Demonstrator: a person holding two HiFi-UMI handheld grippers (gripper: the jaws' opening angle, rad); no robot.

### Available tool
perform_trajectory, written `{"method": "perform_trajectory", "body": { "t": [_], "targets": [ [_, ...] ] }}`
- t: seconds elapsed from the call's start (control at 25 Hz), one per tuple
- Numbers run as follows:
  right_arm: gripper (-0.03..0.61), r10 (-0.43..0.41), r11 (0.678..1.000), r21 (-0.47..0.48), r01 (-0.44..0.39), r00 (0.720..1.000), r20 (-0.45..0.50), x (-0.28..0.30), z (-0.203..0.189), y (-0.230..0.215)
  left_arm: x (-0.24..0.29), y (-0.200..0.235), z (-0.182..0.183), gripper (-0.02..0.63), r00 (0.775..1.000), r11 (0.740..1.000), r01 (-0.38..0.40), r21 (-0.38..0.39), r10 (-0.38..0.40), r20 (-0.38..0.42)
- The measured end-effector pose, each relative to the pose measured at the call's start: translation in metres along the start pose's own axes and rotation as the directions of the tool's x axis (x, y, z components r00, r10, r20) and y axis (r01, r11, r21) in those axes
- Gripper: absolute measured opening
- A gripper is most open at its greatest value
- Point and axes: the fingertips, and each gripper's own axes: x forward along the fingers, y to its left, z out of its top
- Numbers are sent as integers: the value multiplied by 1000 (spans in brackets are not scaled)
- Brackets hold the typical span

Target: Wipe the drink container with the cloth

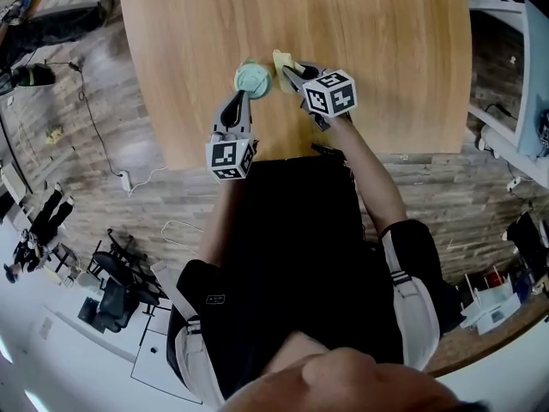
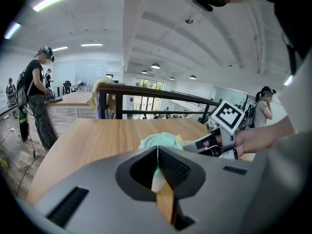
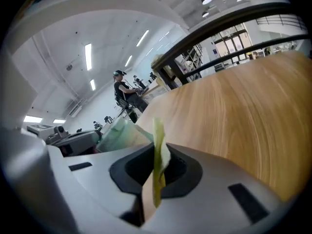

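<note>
A mint-green drink container (image 1: 253, 79) stands on the wooden table (image 1: 386, 58) near its front edge. My left gripper (image 1: 243, 98) reaches it from the near side. In the left gripper view the jaws are pressed together on a pale edge of the container (image 2: 161, 140). A yellow cloth (image 1: 282, 61) sits just right of the container, and my right gripper (image 1: 290, 74) is shut on it. In the right gripper view a thin yellow fold of cloth (image 3: 159, 145) stands pinched between the jaws, with the container (image 3: 122, 133) close on the left.
The table's front edge (image 1: 283, 157) lies right behind both grippers. A dark railing (image 2: 161, 92) runs past the far side. A person (image 2: 36, 96) stands off to the left. Cables and chairs (image 1: 111, 273) are on the floor at left.
</note>
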Motion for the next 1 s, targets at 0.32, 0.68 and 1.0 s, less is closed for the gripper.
{"method": "perform_trajectory", "body": {
  "t": [0.32, 0.68, 1.0],
  "targets": [
    [41, 21, 1000, 13, -19, 981, -195, 51, -41, -32, -5, -4, 0, 25, 1000, 1000, 0, -7, 0, 6],
    [42, 102, 991, -47, -122, 945, -310, 73, -52, -28, -4, -6, 4, 25, 1000, 1000, 17, 7, -18, 21],
    [42, 170, 944, -208, -258, 915, -366, 46, -42, 3, -4, -9, 5, 25, 999, 1000, 26, 6, -27, 19]
  ]
}}
